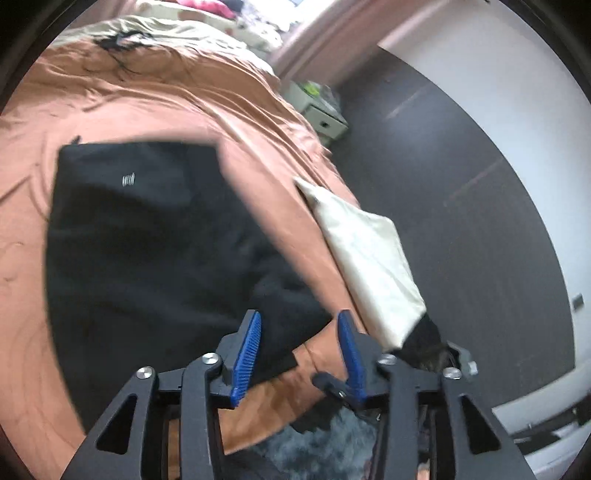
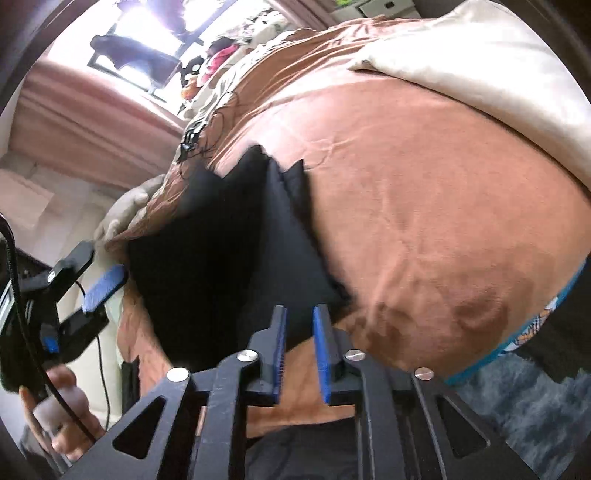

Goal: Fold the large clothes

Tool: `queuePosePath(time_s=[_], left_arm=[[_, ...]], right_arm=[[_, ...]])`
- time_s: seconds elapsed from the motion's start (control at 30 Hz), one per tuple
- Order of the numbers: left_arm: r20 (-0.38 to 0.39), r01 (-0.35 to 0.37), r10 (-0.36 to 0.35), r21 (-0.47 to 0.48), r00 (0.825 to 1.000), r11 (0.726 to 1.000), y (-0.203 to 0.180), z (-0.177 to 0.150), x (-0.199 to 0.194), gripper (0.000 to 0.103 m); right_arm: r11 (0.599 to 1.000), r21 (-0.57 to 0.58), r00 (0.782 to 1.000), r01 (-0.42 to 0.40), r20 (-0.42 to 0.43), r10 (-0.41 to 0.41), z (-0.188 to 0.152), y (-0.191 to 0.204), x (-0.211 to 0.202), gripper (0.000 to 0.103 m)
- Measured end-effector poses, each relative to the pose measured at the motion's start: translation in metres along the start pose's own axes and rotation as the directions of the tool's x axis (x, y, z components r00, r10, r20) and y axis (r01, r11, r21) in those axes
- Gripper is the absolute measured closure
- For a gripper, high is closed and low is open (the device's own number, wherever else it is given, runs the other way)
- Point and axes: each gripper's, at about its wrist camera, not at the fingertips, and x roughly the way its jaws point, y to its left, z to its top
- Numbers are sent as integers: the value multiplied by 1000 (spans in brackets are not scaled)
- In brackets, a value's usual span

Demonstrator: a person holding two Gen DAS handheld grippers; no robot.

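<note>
A large black garment (image 1: 147,236) lies spread on an orange-brown bed cover (image 1: 147,103), with a small white label near its far edge. In the left wrist view my left gripper (image 1: 299,317) is open and empty, above the garment's near corner. In the right wrist view the garment (image 2: 221,251) lies partly folded with jagged far corners. My right gripper (image 2: 299,314) is open with a narrow gap, empty, just above the garment's near edge. The left gripper (image 2: 103,284) shows at the left, at the garment's side edge.
A cream pillow (image 1: 369,258) lies at the bed's right edge, also in the right wrist view (image 2: 480,62). A small white bedside cabinet (image 1: 325,118) stands on dark flooring (image 1: 461,184). More bedding and clothes are piled at the bed's far end (image 1: 207,22). A grey rug (image 2: 535,406) lies below.
</note>
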Motion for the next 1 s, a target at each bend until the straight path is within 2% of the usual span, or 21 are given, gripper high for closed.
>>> queuePosePath(time_s=[0.03,0.1,0.17,0.3,0.47,0.57,0.6,0.67,0.83,1.0], left_arm=[[0,2,-2,-6,1000,1000,3,-1,0,48],[20,-26,26,-25,999,999,14,-3,-7,42],[42,-64,66,-43,997,997,31,-1,-19,42],[74,-128,134,-84,988,988,62,-6,-43,42],[93,-210,223,-132,970,969,88,-27,-68,42],[85,-252,268,-161,960,954,102,-36,-77,42],[80,-259,276,-169,958,951,104,-38,-77,42],[71,-271,288,-185,955,945,114,-45,-79,42],[45,-306,321,-202,946,930,130,-52,-71,42],[23,-310,320,-193,947,931,135,-56,-57,42]], right_arm=[[1000,7,1000,-3,0,3,1,-1,0,61],[1000,15,1000,-18,8,18,2,-1,0,51],[999,10,999,-50,8,50,1,1,0,50],[995,-19,995,-94,-13,94,5,13,10,43],[993,-28,994,-113,-9,113,14,25,22,42],[995,-37,996,-91,7,91,23,31,28,42],[995,-38,996,-87,14,88,26,31,30,44],[997,-32,997,-76,24,77,29,29,32,94],[996,-24,995,-92,42,92,22,20,28,98],[997,-12,996,-75,47,75,8,3,20,98]])
